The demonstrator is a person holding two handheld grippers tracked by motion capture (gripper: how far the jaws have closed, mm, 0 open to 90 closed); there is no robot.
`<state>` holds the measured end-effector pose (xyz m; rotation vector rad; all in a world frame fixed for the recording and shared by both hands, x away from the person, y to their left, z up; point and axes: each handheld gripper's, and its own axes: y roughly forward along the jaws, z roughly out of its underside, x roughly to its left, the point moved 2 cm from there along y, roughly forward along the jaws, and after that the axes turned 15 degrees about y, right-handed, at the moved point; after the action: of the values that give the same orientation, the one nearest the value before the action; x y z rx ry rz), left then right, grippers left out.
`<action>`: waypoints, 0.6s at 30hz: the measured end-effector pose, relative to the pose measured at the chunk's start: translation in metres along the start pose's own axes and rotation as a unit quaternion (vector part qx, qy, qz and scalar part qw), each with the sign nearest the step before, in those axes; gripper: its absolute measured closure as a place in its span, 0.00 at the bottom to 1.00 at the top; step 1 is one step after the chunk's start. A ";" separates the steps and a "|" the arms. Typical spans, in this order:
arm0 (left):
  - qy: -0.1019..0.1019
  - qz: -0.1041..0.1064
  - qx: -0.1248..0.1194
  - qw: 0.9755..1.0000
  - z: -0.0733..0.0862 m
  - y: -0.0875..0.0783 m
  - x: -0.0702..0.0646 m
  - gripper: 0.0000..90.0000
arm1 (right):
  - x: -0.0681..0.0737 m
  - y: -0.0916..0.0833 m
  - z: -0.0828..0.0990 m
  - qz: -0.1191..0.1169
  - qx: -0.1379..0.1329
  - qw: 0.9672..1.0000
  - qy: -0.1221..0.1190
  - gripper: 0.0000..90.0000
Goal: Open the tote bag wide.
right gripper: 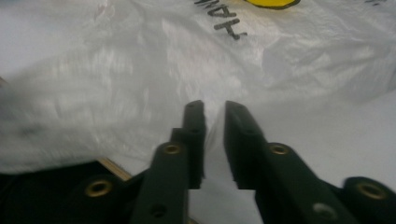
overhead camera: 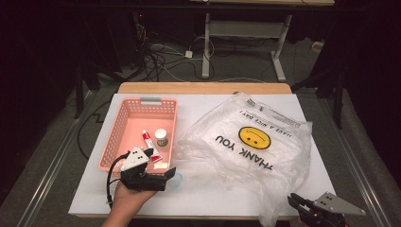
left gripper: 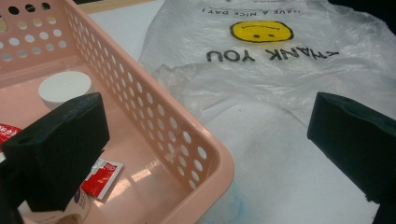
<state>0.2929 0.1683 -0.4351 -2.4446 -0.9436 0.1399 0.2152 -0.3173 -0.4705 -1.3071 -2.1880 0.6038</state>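
The right hand-held gripper (overhead camera: 297, 201) sits at the near right edge of the table (overhead camera: 208, 198), its jaws parted by a narrow gap with nothing pinched between them; in the right gripper view the white table top shows through that slit, and the crumpled hem of the plastic bag (overhead camera: 250, 146) lies just ahead of the tips and to their left. The bag, printed with a yellow smiley and "THANK YOU", spreads over the right half of the table, one fold spilling over the near edge just left of that gripper. Left of the bag stands the pink basket (overhead camera: 124, 118), its right wall close to the bag's rumpled left edge, with only a thin strip of bare table between them. The left hand-held gripper (overhead camera: 158, 177) hovers at the basket's near right corner with jaws wide open and gripping nothing: in the left gripper view one pad hangs inside the basket and the other over the bare table beside the bag. Inside the basket lie a red-and-white tube (overhead camera: 150, 144), a small white-capped jar (overhead camera: 161, 136) and a small sachet (left gripper: 102, 177). Open table remains along the near edge between the basket and the bag's fold.
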 end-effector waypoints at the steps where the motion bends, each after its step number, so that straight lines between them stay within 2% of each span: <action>1: 0.000 0.000 0.000 1.000 0.000 0.000 0.000 0.00 | 0.000 0.000 0.000 0.000 0.000 1.000 0.000 0.83; 4: -0.003 -0.002 -0.001 1.000 0.000 -0.002 0.002 0.00 | -0.003 -0.011 -0.012 -0.017 -0.048 0.999 0.019 0.69; 7: -0.004 -0.001 -0.001 1.000 0.001 -0.002 0.002 0.00 | -0.004 -0.009 -0.025 -0.027 -0.072 0.997 0.015 0.56; 8: -0.003 -0.001 -0.001 1.000 0.001 -0.002 0.002 0.00 | -0.004 -0.009 -0.025 -0.027 -0.072 0.997 0.015 0.56; 10: -0.001 0.001 0.000 1.000 0.001 -0.001 0.001 0.00 | -0.007 -0.001 -0.036 -0.028 -0.086 0.996 0.016 0.44; 11: -0.002 0.004 -0.001 1.000 0.001 -0.001 0.001 0.00 | -0.009 0.009 -0.048 -0.033 -0.090 0.995 0.013 0.32; 14: -0.002 0.007 -0.004 1.000 0.001 0.000 0.001 0.00 | -0.011 0.020 -0.060 -0.033 -0.097 0.995 0.016 0.24; 15: -0.004 0.008 -0.007 1.000 0.001 -0.001 0.001 0.00 | -0.012 0.031 -0.072 -0.034 -0.106 0.994 0.025 0.16; 16: -0.008 0.008 -0.011 1.000 0.001 -0.001 0.002 0.00 | -0.012 0.031 -0.072 -0.034 -0.106 0.994 0.025 0.16; 17: -0.009 0.009 -0.013 1.000 0.002 -0.002 0.003 0.00 | -0.014 0.042 -0.084 -0.036 -0.102 0.994 0.028 0.07; 18: -0.007 0.008 -0.012 1.000 0.002 -0.002 0.004 0.00 | -0.015 0.047 -0.089 -0.033 -0.102 0.994 0.028 0.04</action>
<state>0.2943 0.1729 -0.4351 -2.4774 -0.9375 0.1526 0.3080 -0.3001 -0.4337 -1.3290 -2.2845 0.3188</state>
